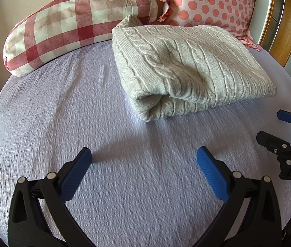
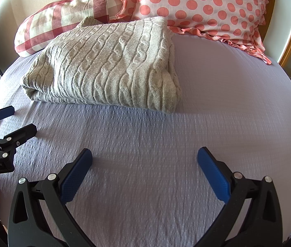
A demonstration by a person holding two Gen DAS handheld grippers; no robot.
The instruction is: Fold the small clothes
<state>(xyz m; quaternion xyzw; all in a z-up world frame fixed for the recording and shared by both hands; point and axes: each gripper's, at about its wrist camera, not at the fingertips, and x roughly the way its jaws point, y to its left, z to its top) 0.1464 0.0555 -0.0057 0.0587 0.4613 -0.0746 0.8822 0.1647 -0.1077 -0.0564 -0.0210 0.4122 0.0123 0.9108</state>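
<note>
A beige cable-knit sweater (image 1: 186, 65) lies folded into a thick rectangle on the lilac bed sheet (image 1: 63, 113), ahead of both grippers; it also shows in the right wrist view (image 2: 108, 65). My left gripper (image 1: 144, 154) is open and empty, hovering over bare sheet short of the sweater's near folded edge. My right gripper (image 2: 144, 154) is open and empty too, over the sheet in front of the sweater. Each gripper shows in the other's view: the right one (image 1: 268, 126) at the right edge, the left one (image 2: 22, 119) at the left edge, both open.
A red-and-white checked pillow (image 1: 73, 26) and a pink polka-dot pillow (image 1: 211, 2) lie against the wall behind the sweater. A wooden bed frame (image 1: 289, 26) runs along the right side. The sheet (image 2: 227, 82) spreads right of the sweater.
</note>
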